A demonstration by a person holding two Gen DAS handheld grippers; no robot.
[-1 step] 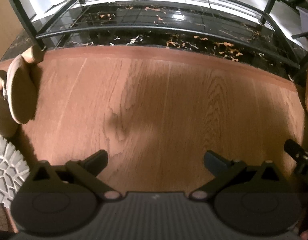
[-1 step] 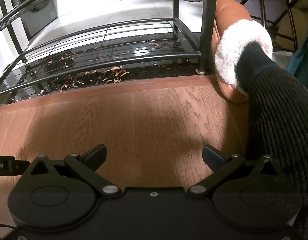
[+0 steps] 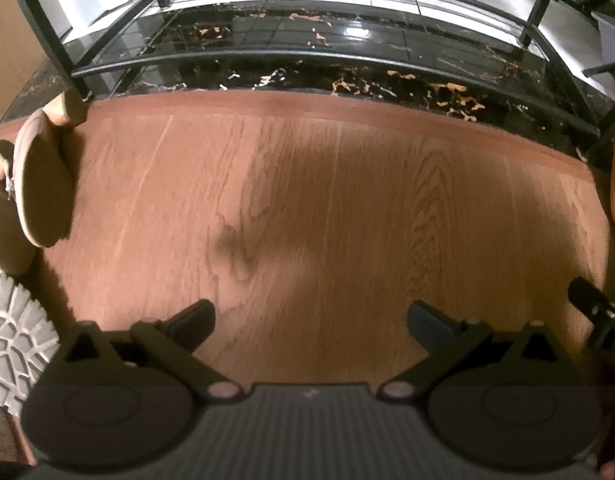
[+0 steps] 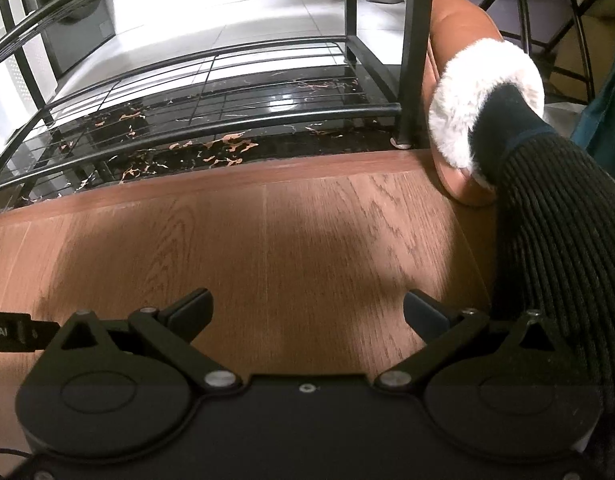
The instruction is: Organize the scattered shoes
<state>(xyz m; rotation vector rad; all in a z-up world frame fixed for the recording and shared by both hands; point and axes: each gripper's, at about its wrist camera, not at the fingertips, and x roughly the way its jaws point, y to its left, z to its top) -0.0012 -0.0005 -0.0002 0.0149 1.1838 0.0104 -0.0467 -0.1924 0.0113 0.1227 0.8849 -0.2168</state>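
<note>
Left gripper [image 3: 310, 318]: matte black, two wedge fingertips on scissor links with silver pivot screws, round black discs either side of a ribbed grey body. Right gripper [image 4: 308, 311]: same black build with silver screws, smooth black body with a small centre screw, black plug with white lettering left of it. Person: black ribbed trouser leg [image 4: 555, 236], dark sock [image 4: 503, 120], tan slipper [image 4: 455, 52] with white fur cuff, right of the right gripper.
</note>
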